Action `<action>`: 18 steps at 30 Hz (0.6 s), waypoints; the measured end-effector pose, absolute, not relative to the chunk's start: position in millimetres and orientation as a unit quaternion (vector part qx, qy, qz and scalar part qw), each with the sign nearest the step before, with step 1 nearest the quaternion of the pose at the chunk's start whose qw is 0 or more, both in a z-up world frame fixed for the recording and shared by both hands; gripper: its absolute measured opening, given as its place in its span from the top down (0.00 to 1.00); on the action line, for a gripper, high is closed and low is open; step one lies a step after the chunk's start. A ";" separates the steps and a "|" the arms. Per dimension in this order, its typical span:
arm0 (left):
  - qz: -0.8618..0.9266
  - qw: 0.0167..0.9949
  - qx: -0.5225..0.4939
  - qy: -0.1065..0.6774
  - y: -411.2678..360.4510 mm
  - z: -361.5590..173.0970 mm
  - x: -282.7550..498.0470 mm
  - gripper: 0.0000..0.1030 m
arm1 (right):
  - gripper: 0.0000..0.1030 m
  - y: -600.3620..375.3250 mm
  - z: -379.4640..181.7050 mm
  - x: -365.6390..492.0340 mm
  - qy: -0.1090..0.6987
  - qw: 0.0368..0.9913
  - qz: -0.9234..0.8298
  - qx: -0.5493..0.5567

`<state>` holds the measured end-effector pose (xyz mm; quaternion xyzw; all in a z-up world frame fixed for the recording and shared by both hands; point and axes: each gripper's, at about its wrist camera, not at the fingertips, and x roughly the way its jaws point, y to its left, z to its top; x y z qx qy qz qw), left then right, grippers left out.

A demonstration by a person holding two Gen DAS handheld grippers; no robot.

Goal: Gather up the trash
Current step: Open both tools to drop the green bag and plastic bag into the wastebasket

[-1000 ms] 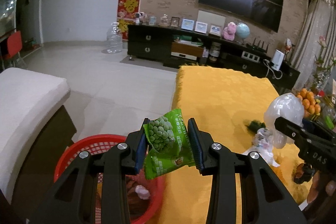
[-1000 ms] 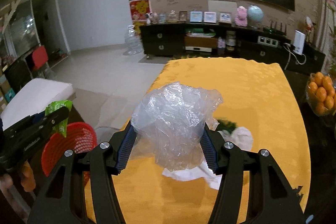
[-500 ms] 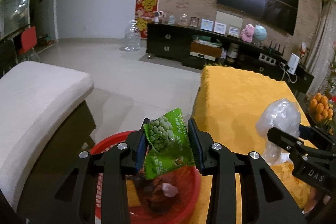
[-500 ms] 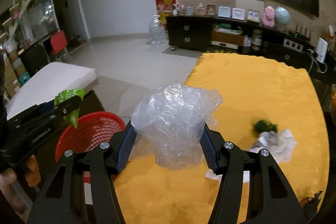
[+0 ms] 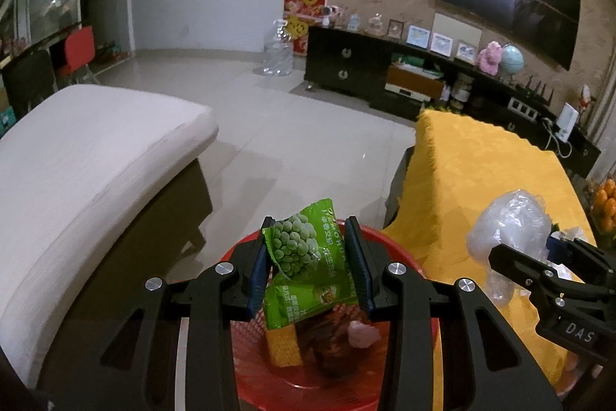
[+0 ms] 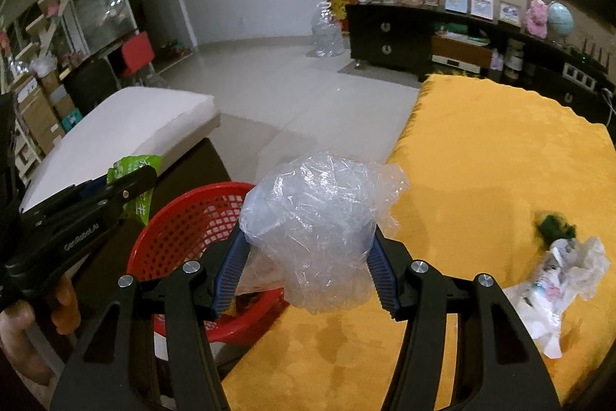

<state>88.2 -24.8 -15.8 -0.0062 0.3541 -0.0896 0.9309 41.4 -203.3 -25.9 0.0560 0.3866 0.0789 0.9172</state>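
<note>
My left gripper [image 5: 311, 266] is shut on a green snack packet [image 5: 308, 262] printed with peas, held right above the red mesh basket [image 5: 412, 270]. Scraps lie in the basket's bottom, among them a yellow sponge-like block [image 5: 283, 345]. My right gripper [image 6: 308, 257] is shut on a crumpled clear plastic bag [image 6: 315, 218], over the yellow table's left edge beside the red basket [image 6: 184, 222]. The right wrist view shows the left gripper [image 6: 127, 187] from the side with the green packet [image 6: 133, 166]. The left wrist view shows the clear bag [image 5: 508, 230] at right.
More litter lies on the yellow tablecloth [image 6: 481, 160]: crumpled white wrappers [image 6: 558, 280] and a dark green scrap [image 6: 554, 224]. A white cushioned bench [image 5: 77, 160] stands left of the basket. A dark TV cabinet [image 5: 369, 68] lines the far wall. Oranges [image 5: 606, 203] sit at far right.
Both grippers have swung left and a little down, from over the table towards the red basket. The green packet now hangs over the basket and the clear bag over the table's edge.
</note>
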 end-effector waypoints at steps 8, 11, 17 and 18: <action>-0.058 0.923 -0.001 0.381 -11.3 -30.1 95.5 0.66 | 0.44 -184.2 -42.9 58.4 0.410 0.904 0.109 0.045; -0.051 0.920 -0.002 0.388 -8.3 -32.4 97.5 0.66 | 0.44 -178.2 -50.8 66.6 0.422 0.896 0.131 0.046; -0.046 0.916 -0.008 0.399 -5.4 -37.4 99.1 0.66 | 0.38 -164.1 -64.3 71.7 0.441 0.884 0.149 0.032; -0.045 0.916 -0.010 0.399 -4.8 -37.4 99.0 0.66 | 0.37 -161.8 -65.8 71.1 0.442 0.884 0.150 0.032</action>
